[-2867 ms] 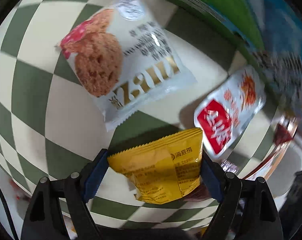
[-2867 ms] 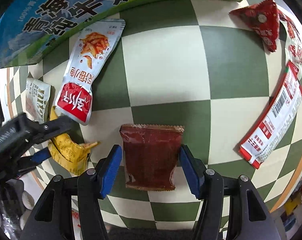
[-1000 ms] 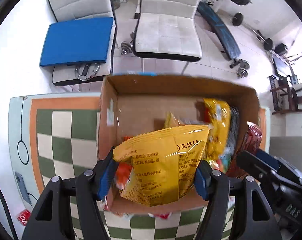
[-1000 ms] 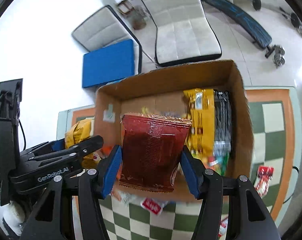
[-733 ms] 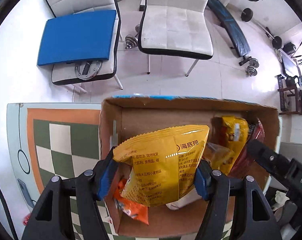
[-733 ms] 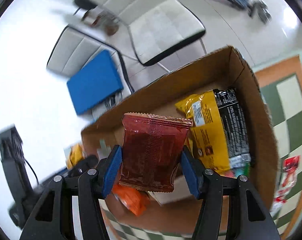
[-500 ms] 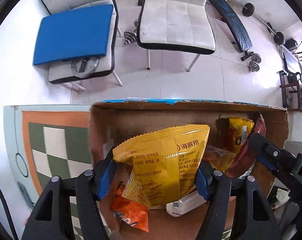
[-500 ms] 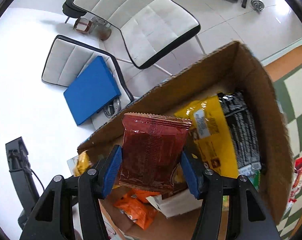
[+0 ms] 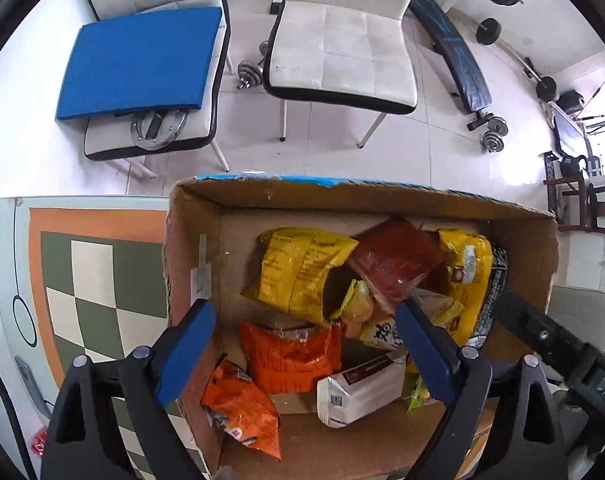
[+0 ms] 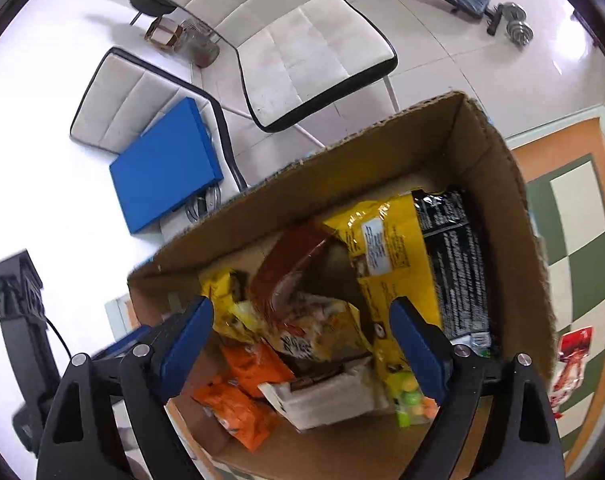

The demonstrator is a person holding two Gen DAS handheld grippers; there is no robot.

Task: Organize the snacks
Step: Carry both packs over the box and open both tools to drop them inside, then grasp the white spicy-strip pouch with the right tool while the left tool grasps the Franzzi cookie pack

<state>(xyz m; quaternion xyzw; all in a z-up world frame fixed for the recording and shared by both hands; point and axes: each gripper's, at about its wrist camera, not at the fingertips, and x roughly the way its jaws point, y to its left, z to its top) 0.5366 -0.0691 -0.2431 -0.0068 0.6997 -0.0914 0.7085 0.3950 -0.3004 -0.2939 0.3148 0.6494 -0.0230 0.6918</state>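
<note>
Over an open cardboard box (image 9: 342,200) (image 10: 486,152) hang both grippers. My left gripper (image 9: 302,312) has its jaws opening, with nothing between them. Below it the yellow packet (image 9: 298,268) (image 10: 222,292) lies loose in the box. The jaws of my right gripper (image 10: 300,308) are opening too, with nothing between them. The dark red packet (image 9: 394,260) (image 10: 290,256) rests on the other snacks. Among these are orange packets (image 9: 290,356), a white packet (image 9: 358,388) and a big yellow and black bag (image 10: 414,264). The right gripper's body (image 9: 542,336) shows at the box's right side.
The box stands at the edge of a green and white checkered table (image 9: 94,288). A red packet (image 10: 574,348) lies on the table right of the box. Beyond the edge are two white chairs (image 9: 342,48), a blue cushion (image 9: 142,60) and weights on the floor.
Both grippers sank over the box and opened. The yellow packet dropped from the left one and the dark red packet from the right one into the box.
</note>
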